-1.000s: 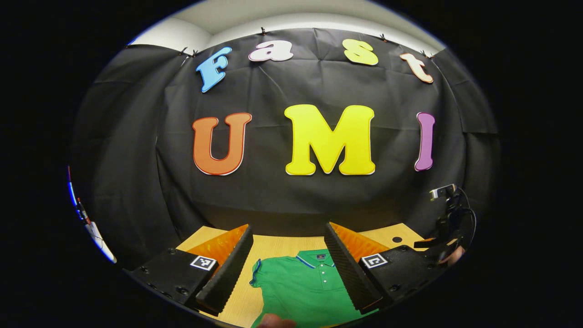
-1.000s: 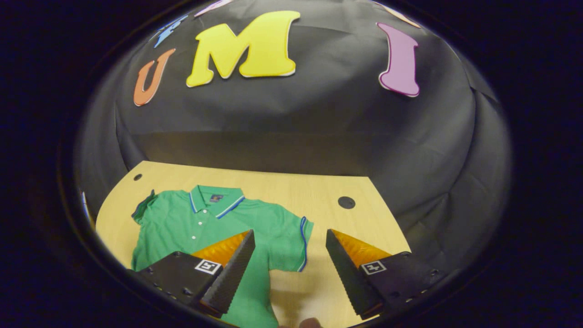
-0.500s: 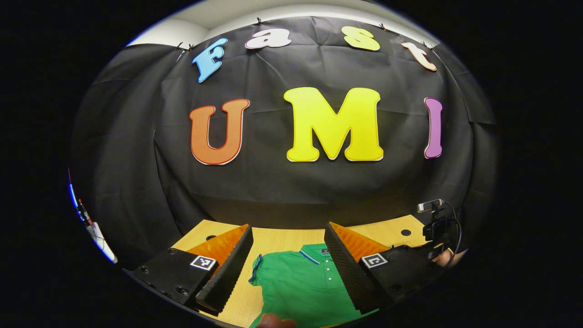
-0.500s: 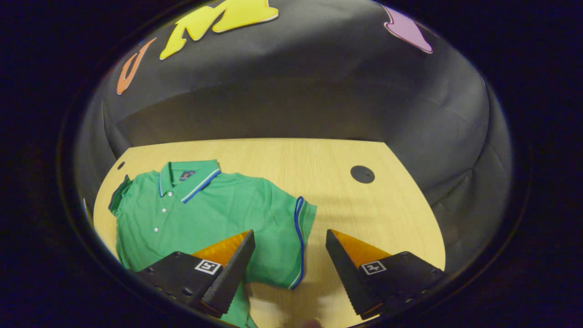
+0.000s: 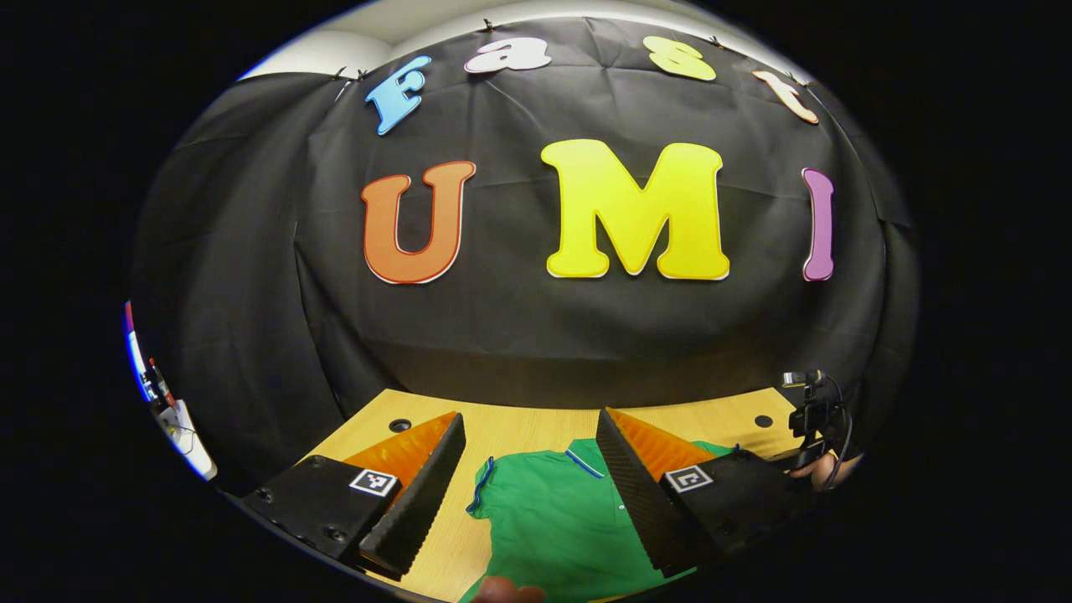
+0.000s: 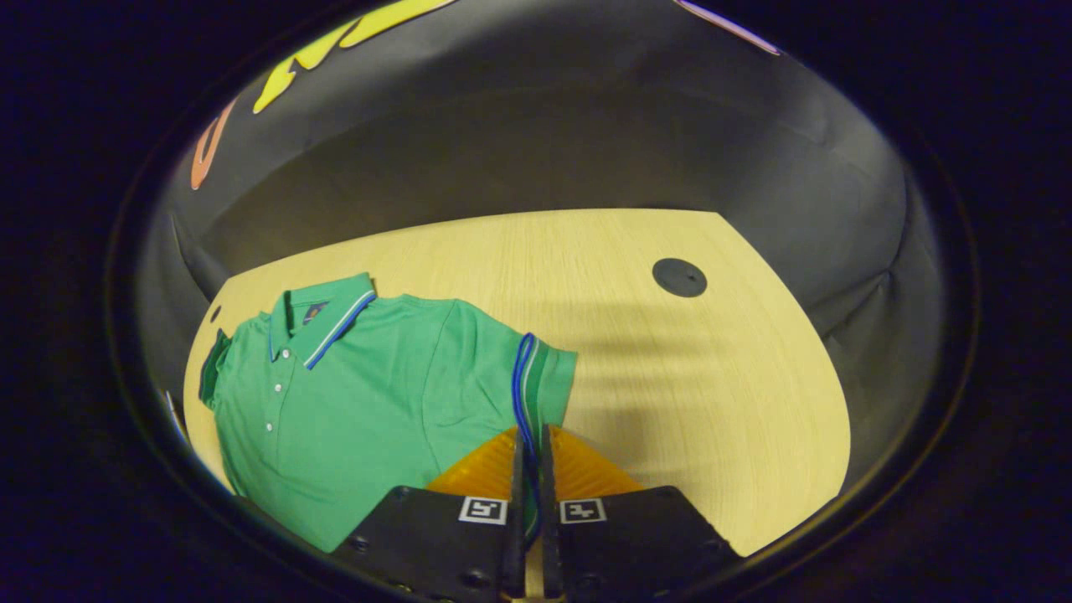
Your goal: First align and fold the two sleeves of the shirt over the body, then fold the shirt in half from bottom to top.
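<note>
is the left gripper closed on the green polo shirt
No: in the left gripper view the left gripper stands open, its fingers wide apart above the green polo shirt on the wooden table.

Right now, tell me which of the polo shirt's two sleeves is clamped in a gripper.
The blue-trimmed sleeve toward the table's open side: the right gripper is shut on its cuff. The other sleeve, at the far edge, lies free.

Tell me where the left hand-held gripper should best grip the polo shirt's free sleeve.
Probably at the striped cuff of the free sleeve, coming in from the outer side: that edge lies flat on the table, pointing away from the shirt body.
</note>
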The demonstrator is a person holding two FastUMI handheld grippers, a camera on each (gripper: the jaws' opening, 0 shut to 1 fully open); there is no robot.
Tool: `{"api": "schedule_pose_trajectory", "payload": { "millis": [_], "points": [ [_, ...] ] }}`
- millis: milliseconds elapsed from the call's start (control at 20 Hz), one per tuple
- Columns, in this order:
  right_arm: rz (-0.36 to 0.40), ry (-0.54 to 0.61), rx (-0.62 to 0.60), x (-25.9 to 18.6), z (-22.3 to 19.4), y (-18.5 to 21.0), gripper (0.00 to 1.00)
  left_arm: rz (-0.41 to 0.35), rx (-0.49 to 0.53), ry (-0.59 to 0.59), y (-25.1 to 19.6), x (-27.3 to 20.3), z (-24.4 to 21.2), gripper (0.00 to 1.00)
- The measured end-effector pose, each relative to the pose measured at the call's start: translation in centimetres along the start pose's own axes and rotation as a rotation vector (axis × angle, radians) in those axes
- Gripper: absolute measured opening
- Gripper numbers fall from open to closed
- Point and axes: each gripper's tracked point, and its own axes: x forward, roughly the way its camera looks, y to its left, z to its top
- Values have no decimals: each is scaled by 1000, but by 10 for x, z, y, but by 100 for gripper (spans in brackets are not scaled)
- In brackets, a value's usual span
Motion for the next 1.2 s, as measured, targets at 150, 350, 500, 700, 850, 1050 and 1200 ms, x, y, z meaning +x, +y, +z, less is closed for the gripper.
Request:
{"api": "schedule_pose_trajectory", "payload": {
  "millis": [150,350,500,700,850,1050,1200],
  "points": [
    [3,6,13,-2,0,1,1,-5,4,0,0,1,-1,100],
    [-6,-51,-16,-17,17,1,0,0,-8,11,7,2,-7,100],
    [2,-85,-14,-34,32,9,0,1,-19,10,9,2,-6,100],
    [24,-111,-15,-51,48,35,0,0,-28,2,13,-2,-6,100],
    [55,-105,-14,-59,54,67,0,9,-45,-3,21,-6,-6,100],
    [89,-111,-37,-63,58,115,0,40,-53,-3,40,-13,-9,100],
    [107,-91,-60,-55,52,148,0,64,-55,3,54,-18,-11,99]
  ]
}}
